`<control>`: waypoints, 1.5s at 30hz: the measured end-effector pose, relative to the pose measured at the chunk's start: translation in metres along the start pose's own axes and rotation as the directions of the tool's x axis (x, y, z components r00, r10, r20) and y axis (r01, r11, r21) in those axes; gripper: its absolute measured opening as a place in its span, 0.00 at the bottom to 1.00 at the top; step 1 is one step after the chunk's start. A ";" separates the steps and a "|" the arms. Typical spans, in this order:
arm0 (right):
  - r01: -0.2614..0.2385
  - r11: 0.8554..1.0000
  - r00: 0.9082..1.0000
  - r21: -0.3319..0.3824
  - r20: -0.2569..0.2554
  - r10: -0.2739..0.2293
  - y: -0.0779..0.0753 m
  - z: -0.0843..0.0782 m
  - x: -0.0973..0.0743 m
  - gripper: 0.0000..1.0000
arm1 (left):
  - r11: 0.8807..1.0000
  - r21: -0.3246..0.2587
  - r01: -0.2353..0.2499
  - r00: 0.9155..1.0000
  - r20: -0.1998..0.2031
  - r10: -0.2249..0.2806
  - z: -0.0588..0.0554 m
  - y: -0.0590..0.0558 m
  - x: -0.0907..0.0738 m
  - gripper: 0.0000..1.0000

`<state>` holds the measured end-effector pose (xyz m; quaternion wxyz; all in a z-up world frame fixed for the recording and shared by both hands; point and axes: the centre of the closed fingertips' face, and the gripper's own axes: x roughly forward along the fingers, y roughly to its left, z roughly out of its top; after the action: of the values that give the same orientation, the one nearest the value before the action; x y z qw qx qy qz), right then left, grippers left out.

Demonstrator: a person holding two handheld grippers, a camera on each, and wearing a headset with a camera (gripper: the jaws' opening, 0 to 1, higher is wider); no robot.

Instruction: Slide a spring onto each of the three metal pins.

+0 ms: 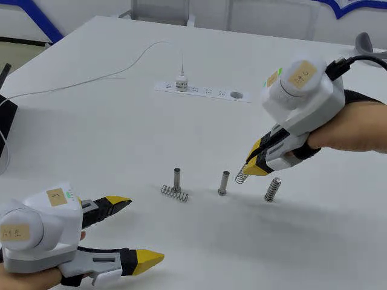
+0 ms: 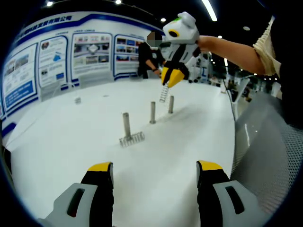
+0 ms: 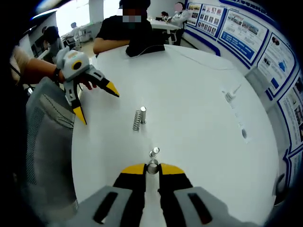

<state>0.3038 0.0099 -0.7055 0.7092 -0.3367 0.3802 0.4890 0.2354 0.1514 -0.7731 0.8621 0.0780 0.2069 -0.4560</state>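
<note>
Jaws of the right gripper (image 1: pixel 254 168) are pressed onto the upper end of a spring (image 1: pixel 242 175). It hangs tilted from the yellow tips, just beside the top of the middle pin (image 1: pixel 224 182) but apart from it and not threaded on. Middle pin stands upright and bare on the white table (image 1: pixel 121 121). On the left gripper's side of the middle pin, near it, is the left pin (image 1: pixel 177 178), also upright and bare. A second spring (image 1: pixel 175 193) lies flat on the table, touching the left pin's foot. On the other side of the middle pin, about as far off, a third spring (image 1: pixel 273 189) stands slightly tilted. Whether a pin runs inside it, cannot tell from the head view. In the left gripper view, three upright posts stand in a row, with the pinched spring above the far two. Jaws of the left gripper (image 1: pixel 136 229) are spread wide, low over the table, nearer the person than the middle pin and well apart from it. Beyond the middle pin, well away, lies a white power strip (image 1: pixel 202 90) with one plug (image 1: pixel 181 81) and a thin cable (image 1: pixel 91 78).
</note>
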 end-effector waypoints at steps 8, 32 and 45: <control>-0.002 1.000 1.000 -0.021 -0.010 0.002 -0.004 0.006 -0.005 0.12 | 1.000 0.002 -0.002 1.000 -0.002 0.002 0.000 0.000 -0.001 0.72; -0.045 0.998 0.999 -0.051 -0.030 0.043 -0.009 0.022 -0.001 0.12 | 1.000 -0.003 -0.013 1.000 0.002 0.013 -0.002 0.003 -0.004 0.73; -0.066 0.996 0.997 -0.053 -0.045 0.064 -0.008 0.023 0.008 0.12 | 1.000 -0.009 -0.018 1.000 0.002 0.018 -0.003 0.004 -0.004 0.73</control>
<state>0.3184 0.0305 -0.7007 0.6751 -0.3539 0.3930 0.5143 0.2357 0.1581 -0.7742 0.8668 0.0754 0.2074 -0.4471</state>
